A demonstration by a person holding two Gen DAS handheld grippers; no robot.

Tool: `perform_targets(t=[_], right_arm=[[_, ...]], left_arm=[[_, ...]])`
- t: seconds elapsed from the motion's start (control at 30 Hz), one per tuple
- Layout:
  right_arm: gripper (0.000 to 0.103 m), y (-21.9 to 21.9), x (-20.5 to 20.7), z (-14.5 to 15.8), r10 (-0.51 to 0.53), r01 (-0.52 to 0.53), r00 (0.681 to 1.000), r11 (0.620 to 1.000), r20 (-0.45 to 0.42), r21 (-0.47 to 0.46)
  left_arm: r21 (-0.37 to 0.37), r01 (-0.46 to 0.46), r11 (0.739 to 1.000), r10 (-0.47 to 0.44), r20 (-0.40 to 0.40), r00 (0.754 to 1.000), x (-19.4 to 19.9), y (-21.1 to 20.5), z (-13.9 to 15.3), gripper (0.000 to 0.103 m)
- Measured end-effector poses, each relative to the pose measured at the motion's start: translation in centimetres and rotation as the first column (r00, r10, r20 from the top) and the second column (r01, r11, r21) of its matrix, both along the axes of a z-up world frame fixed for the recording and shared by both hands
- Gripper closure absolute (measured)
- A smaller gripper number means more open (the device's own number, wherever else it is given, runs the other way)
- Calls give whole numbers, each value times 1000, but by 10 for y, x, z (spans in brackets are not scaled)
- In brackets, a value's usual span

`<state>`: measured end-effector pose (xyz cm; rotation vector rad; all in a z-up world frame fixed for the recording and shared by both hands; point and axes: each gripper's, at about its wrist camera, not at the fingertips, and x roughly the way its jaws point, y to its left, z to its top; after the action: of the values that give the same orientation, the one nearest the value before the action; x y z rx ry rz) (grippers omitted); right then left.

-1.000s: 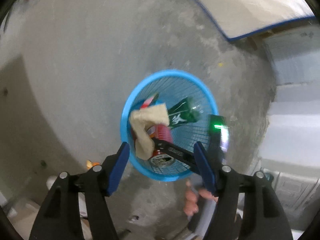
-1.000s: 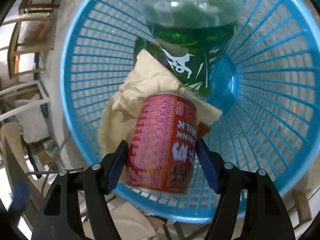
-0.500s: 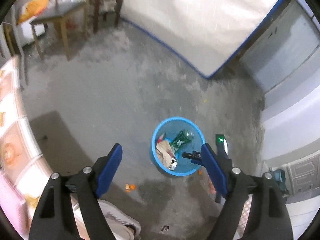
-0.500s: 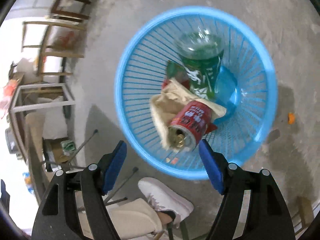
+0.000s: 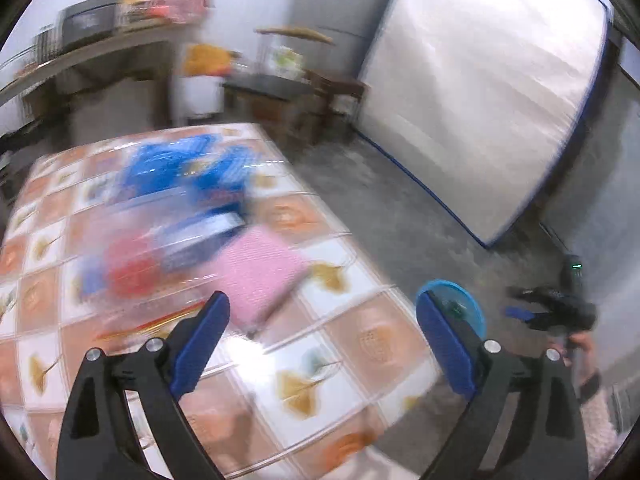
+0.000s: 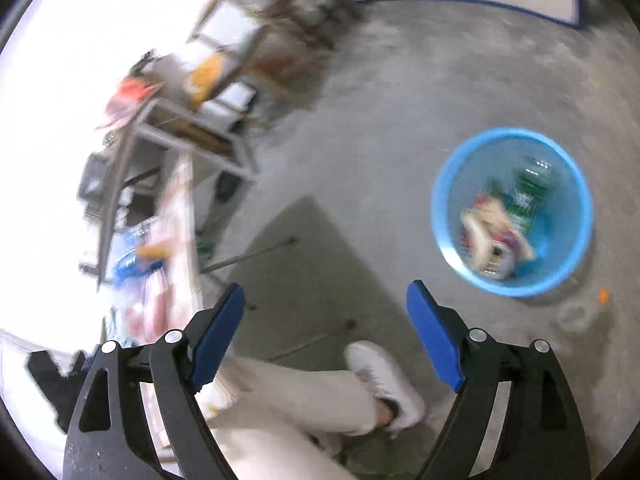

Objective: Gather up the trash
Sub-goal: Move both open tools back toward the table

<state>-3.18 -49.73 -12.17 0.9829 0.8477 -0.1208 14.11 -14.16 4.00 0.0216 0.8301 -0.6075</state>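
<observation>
The blue basket (image 6: 508,133) stands on the concrete floor and holds a green bottle (image 6: 528,196), a red can (image 6: 496,260) and crumpled beige paper (image 6: 480,220). My right gripper (image 6: 326,292) hangs high above the floor to the basket's left, its jaws opening with nothing between them. My left gripper (image 5: 320,300) is over the tiled table (image 5: 372,340), its jaws opening and empty too. On the table lie a pink cloth (image 5: 260,276), blurred blue packets (image 5: 188,172) and something red (image 5: 132,268). In the left wrist view the basket (image 5: 470,300) shows past the table edge, with the right gripper (image 5: 520,312) beside it.
A person's leg and white shoe (image 6: 384,372) stand near the table's thin legs. An orange scrap (image 6: 602,295) lies on the floor by the basket. Chairs (image 6: 280,20) and a cluttered counter (image 5: 100,40) line the far wall. A large white board (image 5: 480,100) leans there.
The right gripper let go of the red can in the basket and rose well above it. The left gripper lifted and swung from the basket to over the table. Both jaws widened.
</observation>
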Motion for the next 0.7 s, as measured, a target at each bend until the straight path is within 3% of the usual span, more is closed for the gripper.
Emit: perform_targets(t=[0.1, 0.27, 0.37, 0.5, 0.57, 0.7], right_arm=[[23, 44, 34, 30, 109, -108, 991, 994, 77, -15], [22, 131, 106, 52, 356, -354, 930, 935, 94, -32], [22, 172, 145, 50, 418, -421, 906, 906, 63, 53], [22, 207, 181, 44, 408, -403, 913, 897, 13, 182], [22, 220, 195, 40, 398, -389, 917, 894, 4, 221], [22, 239, 202, 49, 409, -398, 913, 888, 0, 231]], left_arm=[[13, -110, 994, 109, 52, 993, -2, 51, -3, 10], [48, -107, 993, 99, 151, 984, 4, 97, -4, 9], [86, -32, 996, 12, 220, 975, 20, 116, -4, 6], [122, 105, 987, -133, 249, 959, 53, 117, -1, 6], [128, 187, 974, -212, 224, 951, 72, 114, 1, 6], [172, 355, 919, -380, 141, 914, 107, 97, -1, 6]])
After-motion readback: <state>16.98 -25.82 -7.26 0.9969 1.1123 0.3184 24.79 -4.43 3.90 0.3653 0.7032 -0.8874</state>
